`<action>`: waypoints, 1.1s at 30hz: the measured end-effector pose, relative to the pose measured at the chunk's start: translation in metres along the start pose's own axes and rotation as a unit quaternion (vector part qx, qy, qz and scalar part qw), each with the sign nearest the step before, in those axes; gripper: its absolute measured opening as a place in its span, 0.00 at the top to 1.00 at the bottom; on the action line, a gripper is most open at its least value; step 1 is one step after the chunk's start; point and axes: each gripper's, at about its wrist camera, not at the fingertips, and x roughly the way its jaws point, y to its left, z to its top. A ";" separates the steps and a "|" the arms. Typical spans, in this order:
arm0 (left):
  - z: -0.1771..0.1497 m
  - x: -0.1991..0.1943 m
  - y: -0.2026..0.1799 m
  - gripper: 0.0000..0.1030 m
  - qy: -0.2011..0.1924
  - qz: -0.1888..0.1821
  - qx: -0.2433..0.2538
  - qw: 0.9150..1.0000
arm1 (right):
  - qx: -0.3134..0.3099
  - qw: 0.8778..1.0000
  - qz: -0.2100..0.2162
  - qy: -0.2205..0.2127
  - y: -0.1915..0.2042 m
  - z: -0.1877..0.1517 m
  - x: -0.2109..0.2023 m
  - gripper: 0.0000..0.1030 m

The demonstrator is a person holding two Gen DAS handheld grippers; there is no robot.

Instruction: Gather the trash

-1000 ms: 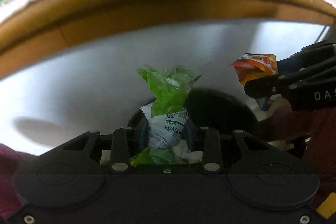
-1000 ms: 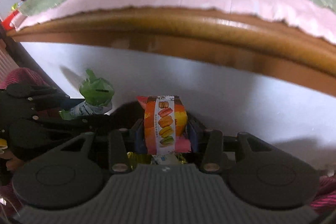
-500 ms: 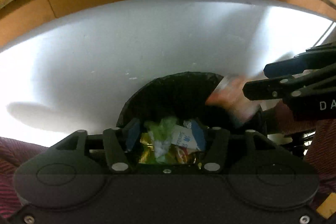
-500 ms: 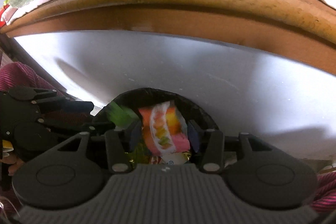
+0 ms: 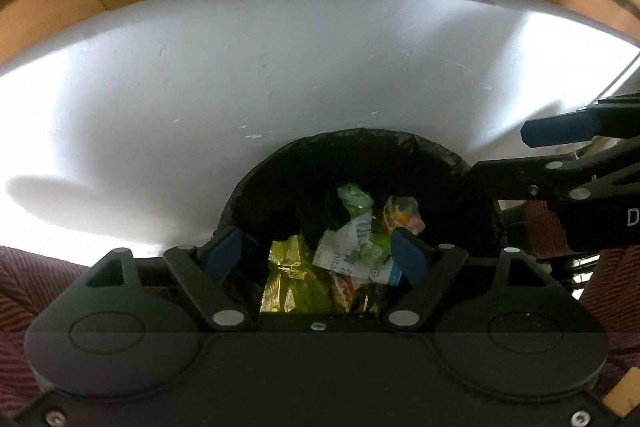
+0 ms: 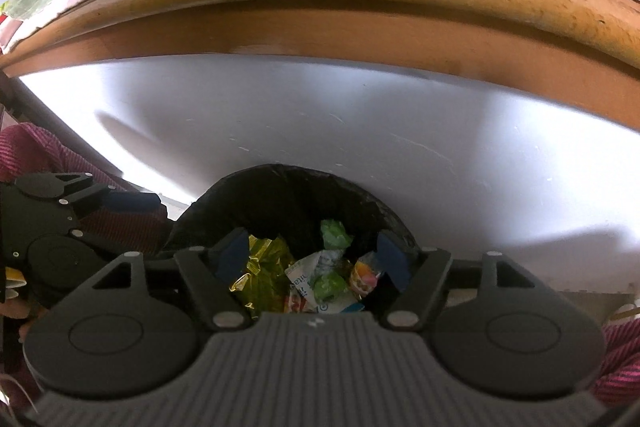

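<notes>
Bin (image 5: 256, 187) w/ both wrappers now inside, tongs (image 5: 316, 253) opening, empty.

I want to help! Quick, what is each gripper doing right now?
Left gripper: jaws opening, holding nothing, over the bin.
Right gripper: jaws opening, holding nothing.

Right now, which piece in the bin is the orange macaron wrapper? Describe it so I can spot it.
Find the black-lined bin on the white floor. Among its trash, the wrapper lies at the right edge, beside the green-and-white packet. It alone shows orange, yellow and pink patches.
</notes>
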 end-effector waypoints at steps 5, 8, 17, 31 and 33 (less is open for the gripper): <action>0.000 -0.002 0.000 0.21 0.000 0.000 0.000 1.000 | 0.004 1.000 -0.002 0.001 0.000 -0.001 0.001 0.19; 0.000 0.001 0.000 0.21 0.002 -0.002 -0.001 1.000 | 0.006 1.000 -0.001 0.001 -0.001 -0.002 0.002 0.18; 0.000 0.002 0.001 0.21 0.001 -0.004 -0.006 1.000 | 0.006 1.000 -0.001 0.001 -0.002 -0.003 0.003 0.18; 0.000 0.003 0.000 0.17 0.002 0.008 -0.007 1.000 | 0.006 1.000 -0.001 0.002 -0.003 -0.003 0.003 0.18; 0.000 0.003 0.000 0.17 0.002 0.007 -0.007 1.000 | 0.006 1.000 -0.001 0.002 -0.003 -0.003 0.003 0.18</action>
